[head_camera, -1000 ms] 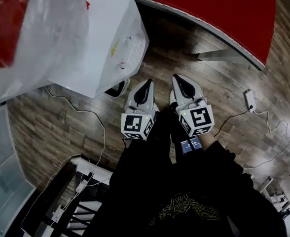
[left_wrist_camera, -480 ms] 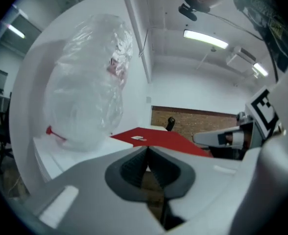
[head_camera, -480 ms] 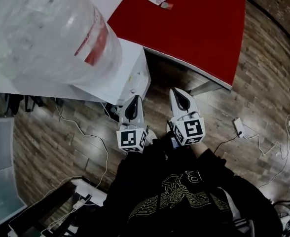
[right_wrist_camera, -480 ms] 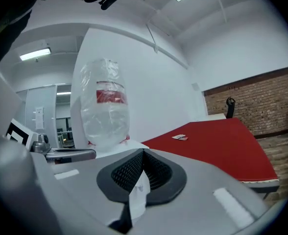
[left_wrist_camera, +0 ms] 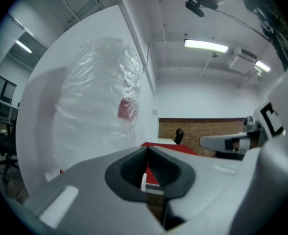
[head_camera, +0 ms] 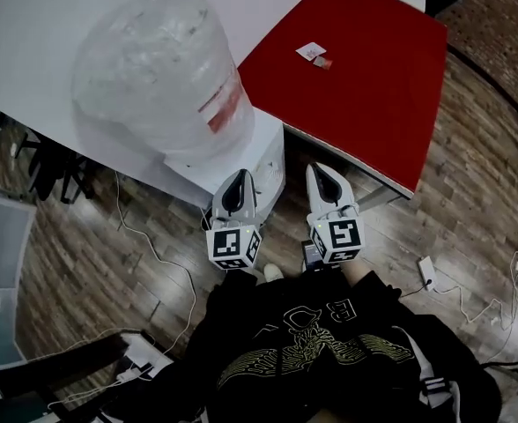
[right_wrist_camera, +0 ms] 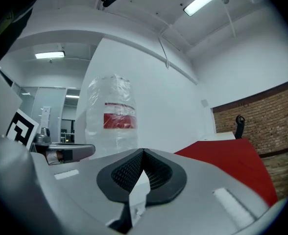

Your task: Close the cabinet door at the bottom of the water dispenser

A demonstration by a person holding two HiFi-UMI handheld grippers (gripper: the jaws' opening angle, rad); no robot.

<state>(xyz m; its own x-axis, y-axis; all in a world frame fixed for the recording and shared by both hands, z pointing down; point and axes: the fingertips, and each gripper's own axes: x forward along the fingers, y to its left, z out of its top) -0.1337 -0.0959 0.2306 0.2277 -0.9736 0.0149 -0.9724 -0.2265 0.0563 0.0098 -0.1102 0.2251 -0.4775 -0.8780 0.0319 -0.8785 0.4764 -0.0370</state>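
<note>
Red table point(head_camera: 365, 86) edge beside dispenser point(head_camera: 268, 159), wooden floor point(head_camera: 92, 254) around

The wood floor point(head_camera: 74, 236) bears the water dispenser point(head_camera: 266, 159) and cables point(head_camera: 157, 255).

Plastic-wrapped water bottle point(head_camera: 158, 77) hides most of the water dispenser point(head_camera: 266, 161), cabinet door unseen; small items point(head_camera: 312, 53) on red table point(head_camera: 365, 113) too small to identify.

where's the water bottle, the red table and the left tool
water bottle point(head_camera: 158, 77): head view, middle of its plastic-wrapped side
red table point(head_camera: 373, 95): head view, bare part of its top
left tool point(head_camera: 240, 175): head view, tips of its shut jaws
</note>
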